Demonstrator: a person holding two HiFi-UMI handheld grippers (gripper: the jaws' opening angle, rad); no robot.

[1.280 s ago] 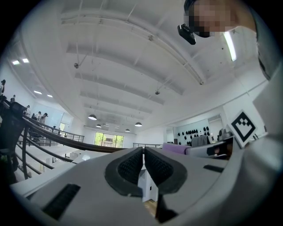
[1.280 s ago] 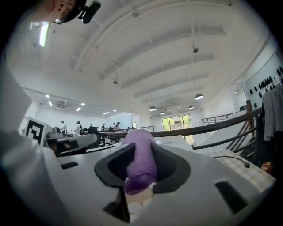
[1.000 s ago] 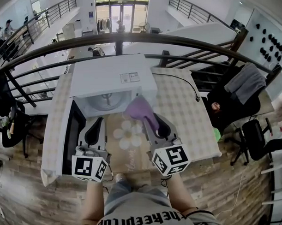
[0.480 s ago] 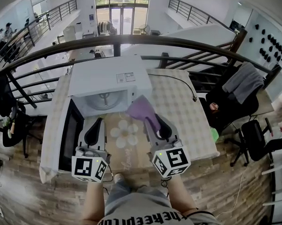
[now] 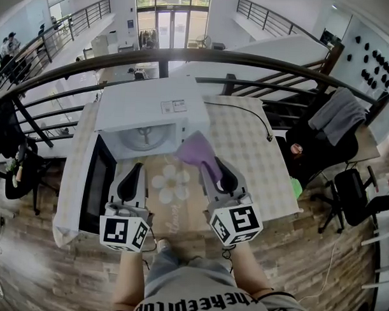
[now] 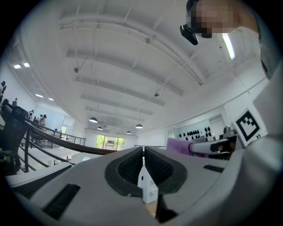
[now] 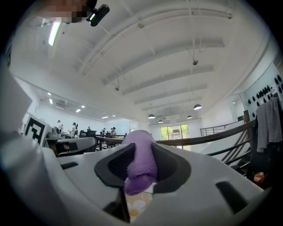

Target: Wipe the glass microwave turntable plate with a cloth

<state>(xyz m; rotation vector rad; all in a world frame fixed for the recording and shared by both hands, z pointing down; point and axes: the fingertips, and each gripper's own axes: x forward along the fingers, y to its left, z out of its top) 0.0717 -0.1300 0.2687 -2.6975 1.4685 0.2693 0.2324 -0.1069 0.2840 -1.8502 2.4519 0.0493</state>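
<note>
The glass turntable plate (image 5: 146,138) lies inside the open white microwave (image 5: 151,105) at the back of the table. My right gripper (image 5: 206,162) is shut on a purple cloth (image 5: 196,148), held just in front of the microwave's right edge. In the right gripper view the purple cloth (image 7: 139,164) fills the gap between the jaws of the right gripper (image 7: 140,154). My left gripper (image 5: 135,167) hovers in front of the microwave opening, short of the plate. Its jaws in the left gripper view (image 6: 143,152) are closed together with nothing between them.
The microwave's dark door (image 5: 96,188) swings open to the left, beside my left gripper. A flower-print mat (image 5: 173,186) lies on the checked tablecloth (image 5: 258,166) under the grippers. A black cable (image 5: 256,119) runs behind on the right. A curved railing (image 5: 204,56) stands behind the table.
The head view has shifted slightly. Both grippers stay in nearly the same place, the right one still holding the cloth.
</note>
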